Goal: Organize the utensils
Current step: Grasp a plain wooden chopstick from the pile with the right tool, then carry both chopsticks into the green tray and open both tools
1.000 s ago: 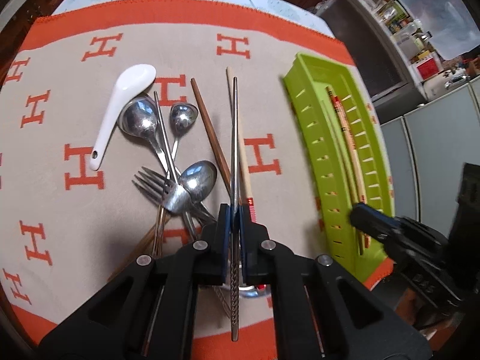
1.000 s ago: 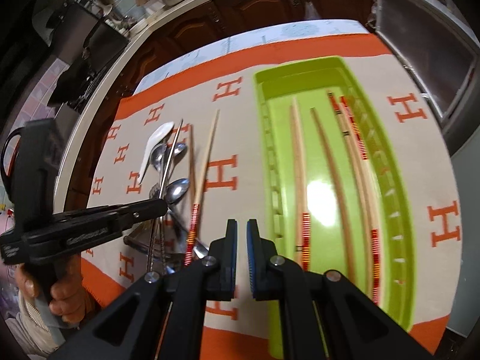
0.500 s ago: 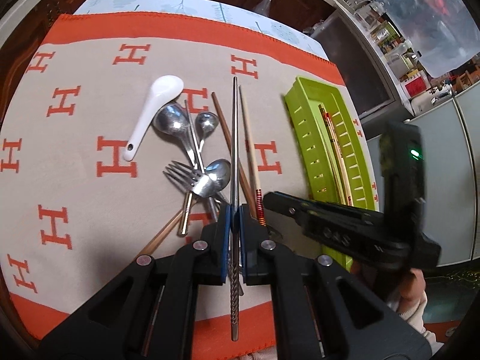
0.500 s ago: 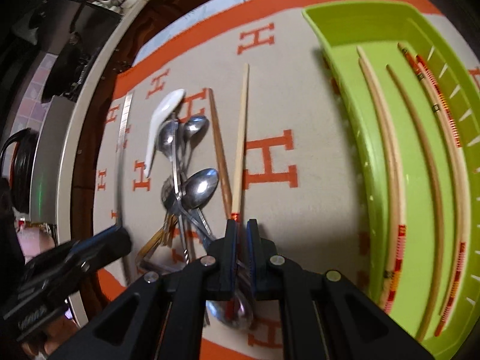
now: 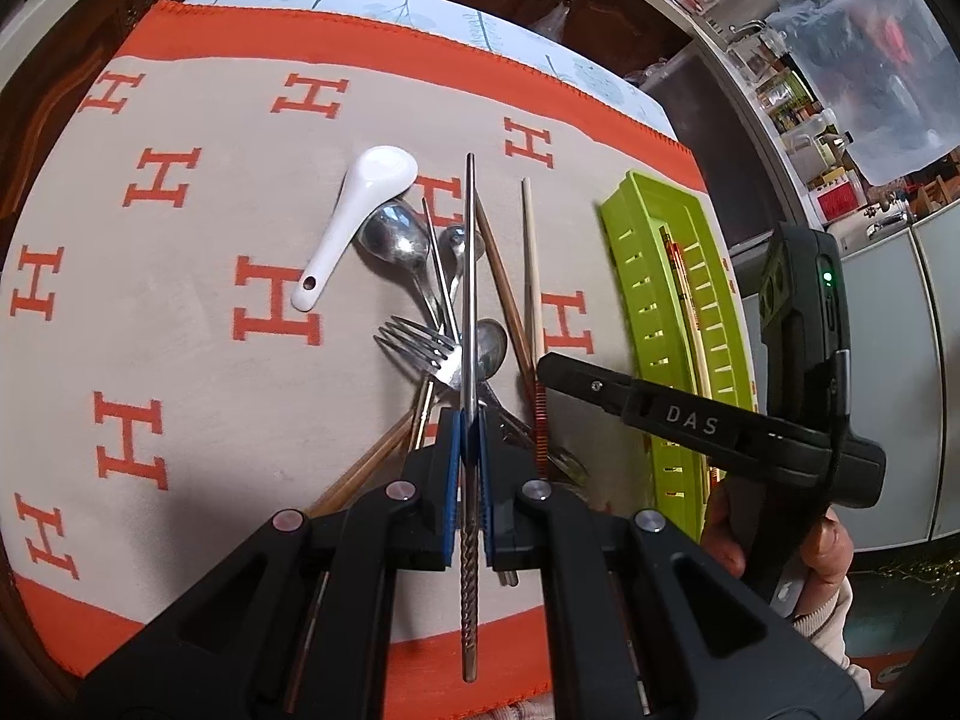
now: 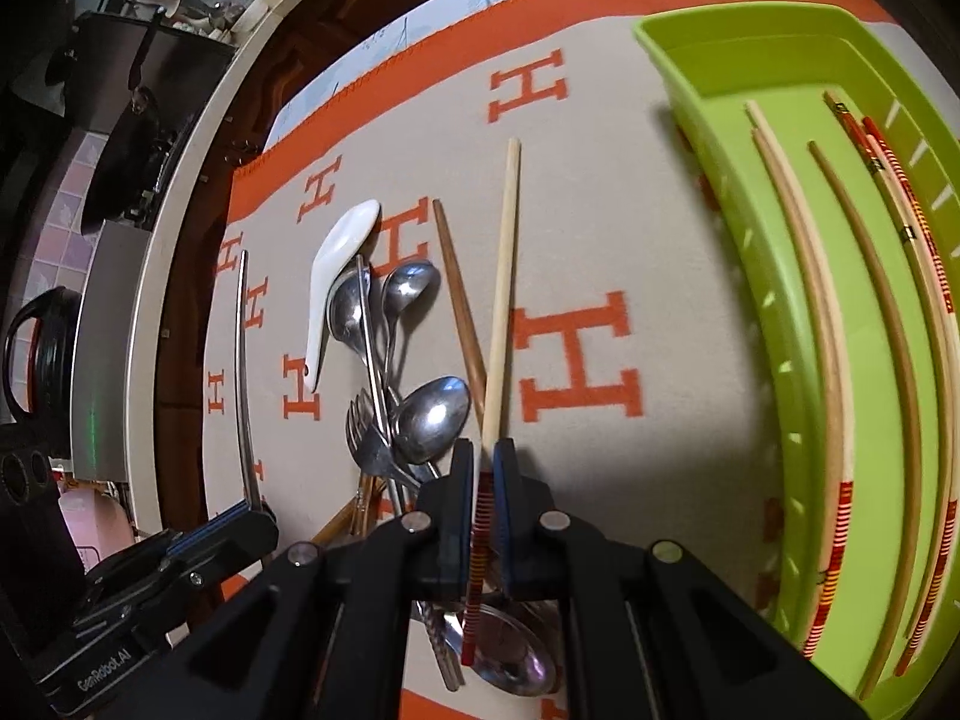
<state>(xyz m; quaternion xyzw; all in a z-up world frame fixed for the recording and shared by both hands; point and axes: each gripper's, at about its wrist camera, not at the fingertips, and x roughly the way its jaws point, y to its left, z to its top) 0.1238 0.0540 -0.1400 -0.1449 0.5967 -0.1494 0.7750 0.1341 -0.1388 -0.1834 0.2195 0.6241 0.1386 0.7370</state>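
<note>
Left gripper (image 5: 470, 420): blue-padded jaws clamped on a twisted-handle steel chopstick (image 5: 470, 276), lifted above the pile and pointing to the far side.

Right gripper (image 6: 486, 462): jaws narrow, pinching the pale wooden chopstick with red-striped end (image 6: 501, 300); whether its far end rests on the beige cloth with orange H marks (image 6: 600, 240) I cannot tell.

Pile, left of centre: white ceramic soup spoon (image 6: 336, 276), steel spoons (image 6: 432, 420), steel fork (image 6: 366, 438), brown wooden chopstick (image 6: 459, 300).

Right: lime-green slotted plastic tray (image 6: 708, 48) holding several wooden chopsticks (image 6: 828, 372) lying lengthwise.
</note>
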